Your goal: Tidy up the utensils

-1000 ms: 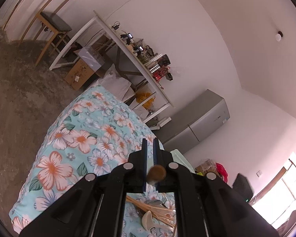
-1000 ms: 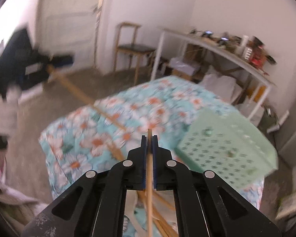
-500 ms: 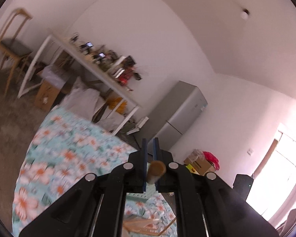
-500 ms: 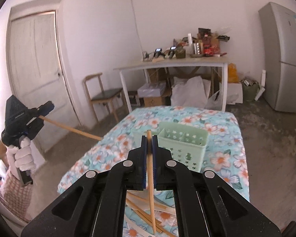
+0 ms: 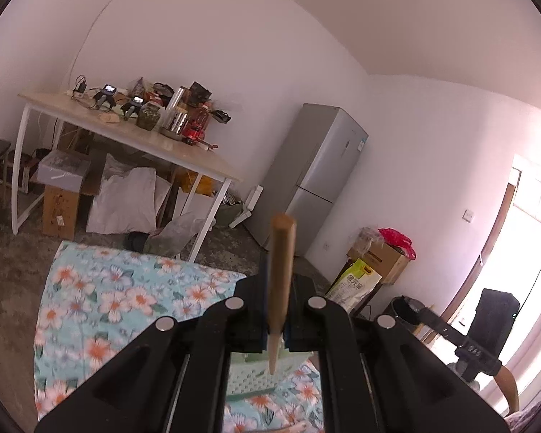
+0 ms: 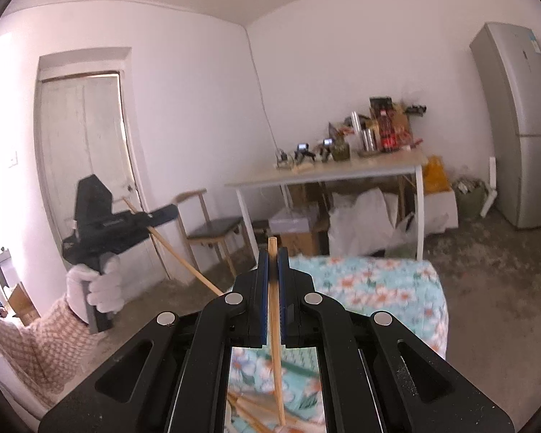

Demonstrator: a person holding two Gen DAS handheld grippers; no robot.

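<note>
My left gripper [image 5: 275, 285] is shut on a thick wooden utensil handle [image 5: 280, 263] that sticks up past the jaws. It is raised above the floral-cloth table [image 5: 119, 296]. A pale green perforated basket [image 5: 252, 379] shows below the jaws. My right gripper [image 6: 273, 270] is shut on a thin wooden chopstick [image 6: 275, 324] that runs down toward several wooden utensils [image 6: 249, 411] lying on the cloth. In the right wrist view the left gripper [image 6: 119, 223] appears at left, held by a white-gloved hand, with its long wooden stick [image 6: 184, 267] angled down.
A white table [image 5: 133, 140] loaded with clutter stands behind the floral table, with boxes and bags under it. A grey fridge [image 5: 313, 176] stands in the corner. A wooden chair [image 6: 212, 227] and a white door [image 6: 86, 166] are to the left.
Both grippers have tilted up and risen, so the floral table sits lower in view. The wooden handle in my left gripper now shows lengthwise. Both keep their grip.
</note>
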